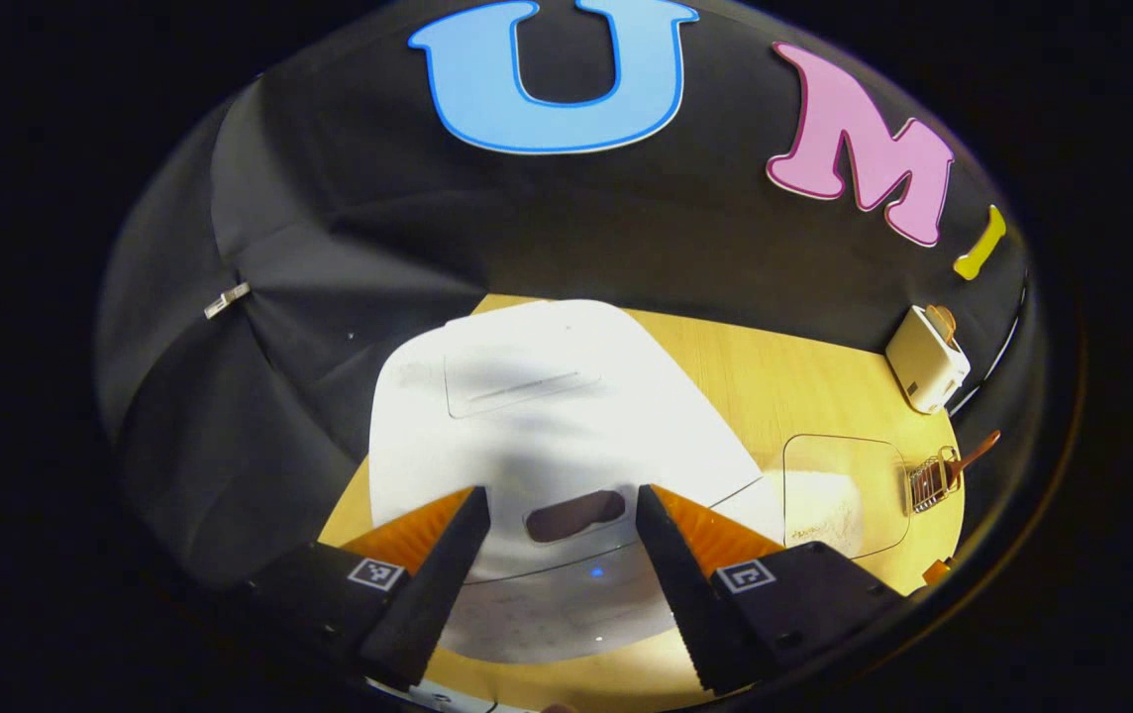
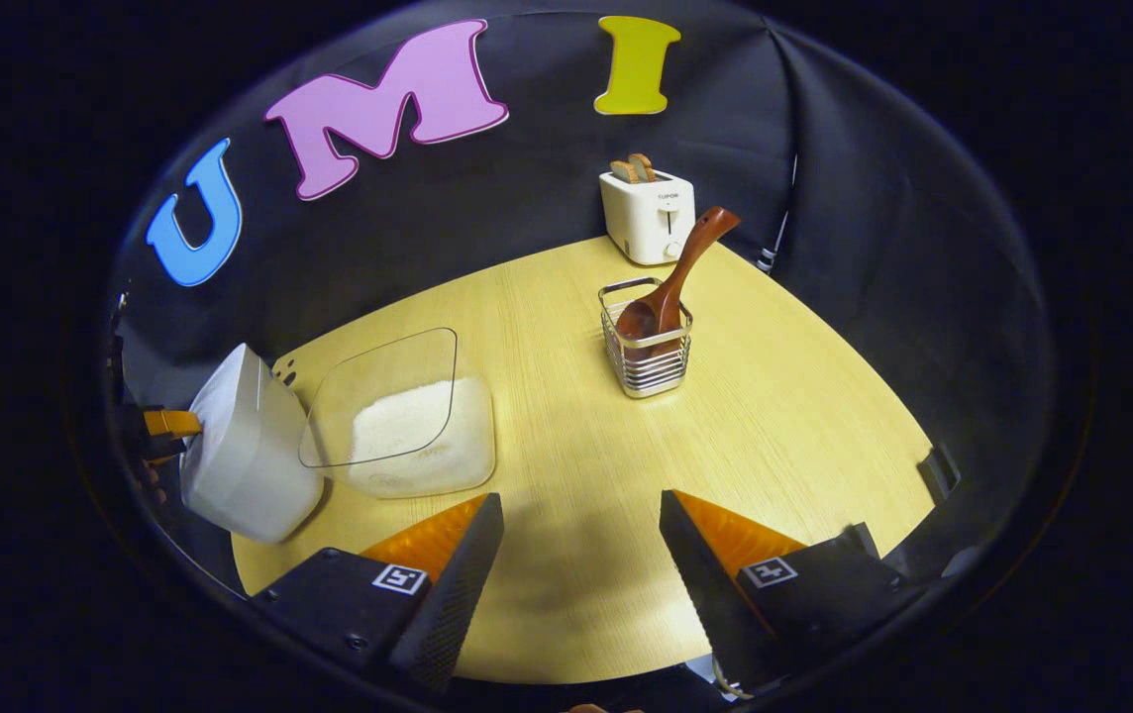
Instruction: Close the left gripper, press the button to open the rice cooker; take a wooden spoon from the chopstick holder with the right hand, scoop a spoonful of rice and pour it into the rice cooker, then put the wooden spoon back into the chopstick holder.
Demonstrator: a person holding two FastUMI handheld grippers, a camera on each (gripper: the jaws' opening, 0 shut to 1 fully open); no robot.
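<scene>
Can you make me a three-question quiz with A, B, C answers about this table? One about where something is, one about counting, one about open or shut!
1. Where is the brown wooden spoon?
A. in the silver wire holder
B. in the clear rice container
C. on the white toaster

2. How many bread slices stick out of the toaster?
A. none
B. two
C. four

3. How is the white rice cooker's lid?
A. shut
B. wide open
C. taken off

Answers: 1 A, the spoon's bowl sits inside the holder with its handle leaning out. 2 B, two slices show on top. 3 A, the lid lies flat over the cooker.
</scene>
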